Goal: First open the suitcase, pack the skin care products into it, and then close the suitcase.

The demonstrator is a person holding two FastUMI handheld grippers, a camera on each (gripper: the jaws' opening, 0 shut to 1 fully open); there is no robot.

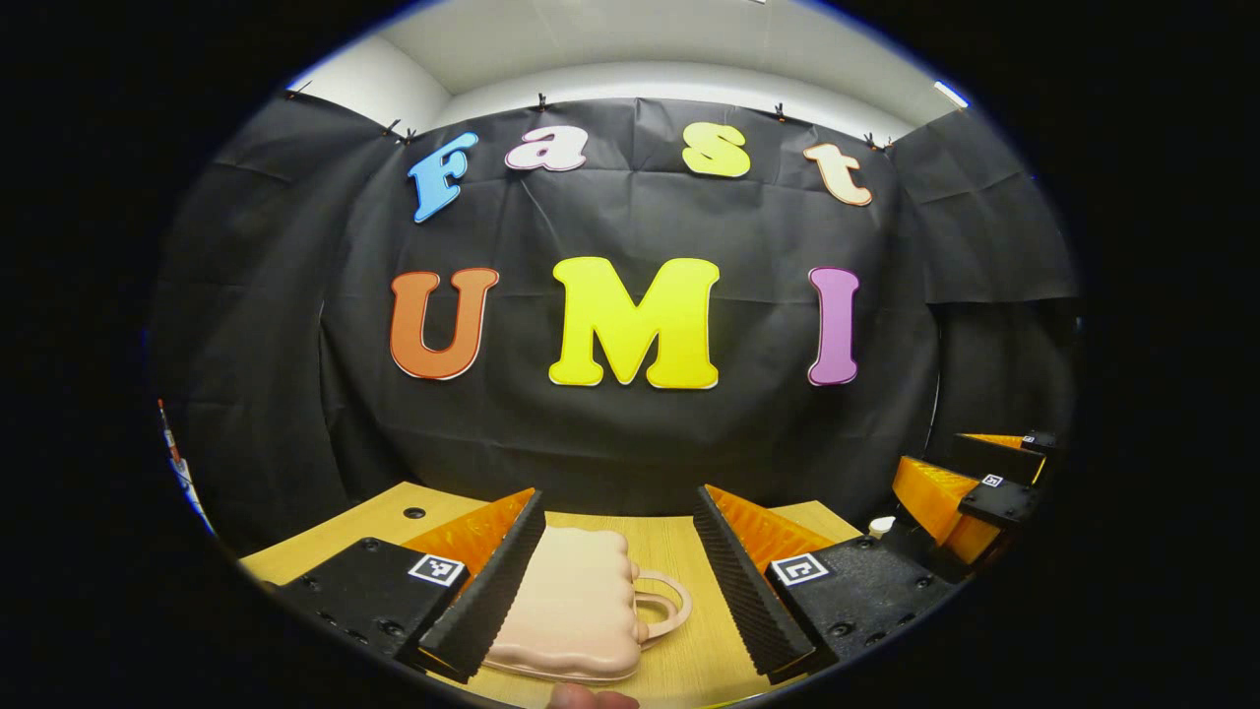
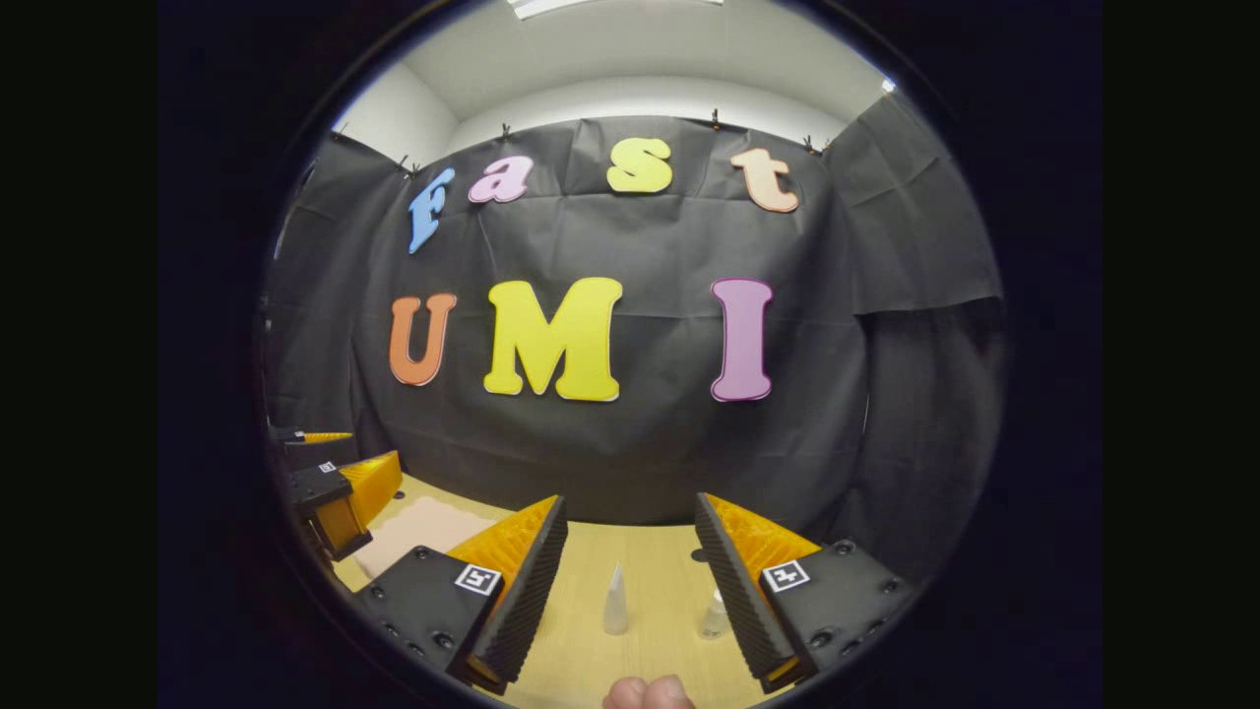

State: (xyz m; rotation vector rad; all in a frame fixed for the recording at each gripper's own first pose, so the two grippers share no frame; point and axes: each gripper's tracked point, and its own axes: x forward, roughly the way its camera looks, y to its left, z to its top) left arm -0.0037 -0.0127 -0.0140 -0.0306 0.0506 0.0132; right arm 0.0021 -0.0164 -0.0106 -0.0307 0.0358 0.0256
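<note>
A small pale pink suitcase with a loop handle lies flat and closed on the wooden table. My left gripper hovers over it, open, fingers spread on either side. In the right gripper view, my right gripper is open above two skin care items: a slim whitish cone-shaped tube standing upright and a small clear bottle beside the right finger. The suitcase shows at the left, with the left gripper above it. In the left gripper view the right gripper appears at far right.
The black cloth wall closes off the back of the table. A small white cap-like object sits at the right. A cable hole marks the table's left rear. Fingertips of a hand show at the bottom edge.
</note>
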